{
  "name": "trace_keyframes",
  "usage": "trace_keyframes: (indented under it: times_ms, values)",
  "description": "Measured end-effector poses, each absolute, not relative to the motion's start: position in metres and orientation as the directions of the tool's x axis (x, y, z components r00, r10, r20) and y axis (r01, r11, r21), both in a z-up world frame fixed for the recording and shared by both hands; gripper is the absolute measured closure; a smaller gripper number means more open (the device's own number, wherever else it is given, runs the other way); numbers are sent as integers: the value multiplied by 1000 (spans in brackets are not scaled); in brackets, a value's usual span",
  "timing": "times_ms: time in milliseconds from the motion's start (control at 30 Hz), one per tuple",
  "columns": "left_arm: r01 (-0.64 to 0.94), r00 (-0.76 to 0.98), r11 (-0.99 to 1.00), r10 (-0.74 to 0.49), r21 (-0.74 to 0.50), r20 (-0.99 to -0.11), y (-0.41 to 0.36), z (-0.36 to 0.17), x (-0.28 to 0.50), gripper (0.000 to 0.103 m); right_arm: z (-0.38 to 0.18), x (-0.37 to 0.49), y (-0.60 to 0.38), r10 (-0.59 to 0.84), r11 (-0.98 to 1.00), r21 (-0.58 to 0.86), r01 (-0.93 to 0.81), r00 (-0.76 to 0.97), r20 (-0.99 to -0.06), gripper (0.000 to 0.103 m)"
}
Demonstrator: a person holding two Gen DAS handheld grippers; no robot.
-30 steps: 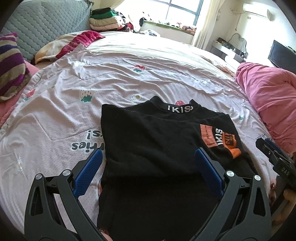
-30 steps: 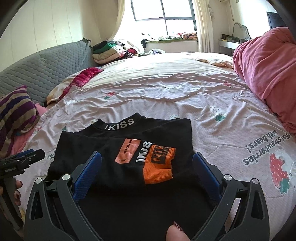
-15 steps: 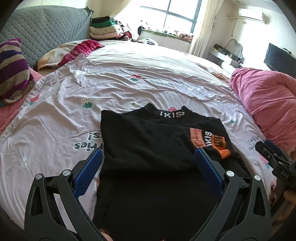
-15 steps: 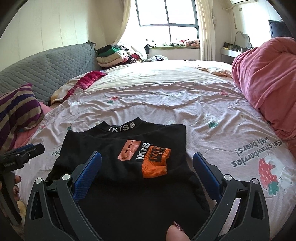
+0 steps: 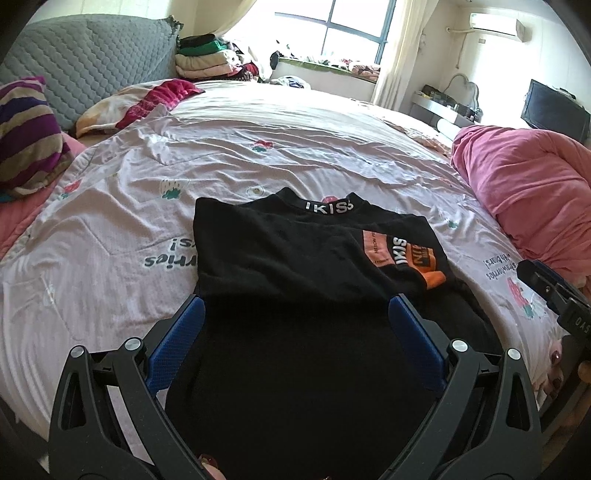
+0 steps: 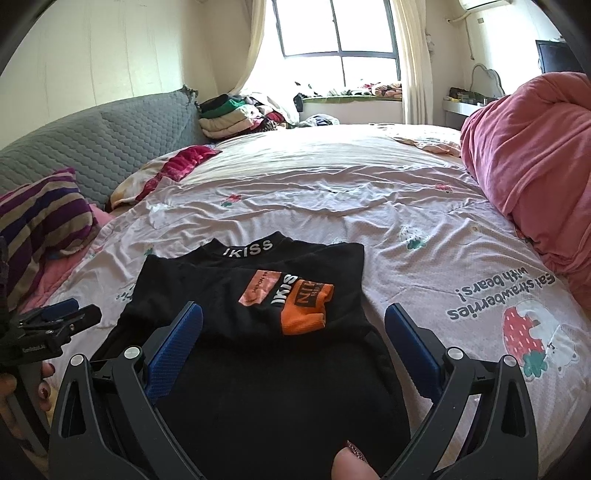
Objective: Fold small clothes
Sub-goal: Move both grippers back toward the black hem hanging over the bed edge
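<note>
Black top (image 5: 295, 258), sleeves folded in, lies flat on the pink bedsheet (image 5: 110, 206), collar away from both tools. Left tool (image 5: 295, 325) and right tool (image 6: 293, 332) hover above its near hem, jaws wide apart, gripping nothing.

Bedroom: bed (image 6: 332, 192) with pink strawberry-print sheet; grey quilted headboard (image 6: 110, 147); bright curtained window (image 6: 340, 33); cream walls; wall air-conditioner (image 5: 491, 26).
</note>
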State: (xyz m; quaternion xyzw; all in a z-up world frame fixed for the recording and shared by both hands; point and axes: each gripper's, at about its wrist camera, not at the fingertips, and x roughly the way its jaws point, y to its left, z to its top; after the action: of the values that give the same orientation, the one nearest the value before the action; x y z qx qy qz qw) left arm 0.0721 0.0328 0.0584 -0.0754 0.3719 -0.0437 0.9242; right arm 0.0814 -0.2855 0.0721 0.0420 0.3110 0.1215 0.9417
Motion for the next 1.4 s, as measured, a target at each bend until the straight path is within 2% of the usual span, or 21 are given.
trace_keyframes:
  times_ms: [500,1400]
  values:
    - [-19,707,989,-91,-146,-702,41,51,42,10,69,54,-300,258,966,145,-214,771,-583,5]
    - [-91,637,993,-1,-77,-771,63,18,6,10,19,17,-331,209,978,131,-163,706,-677,5]
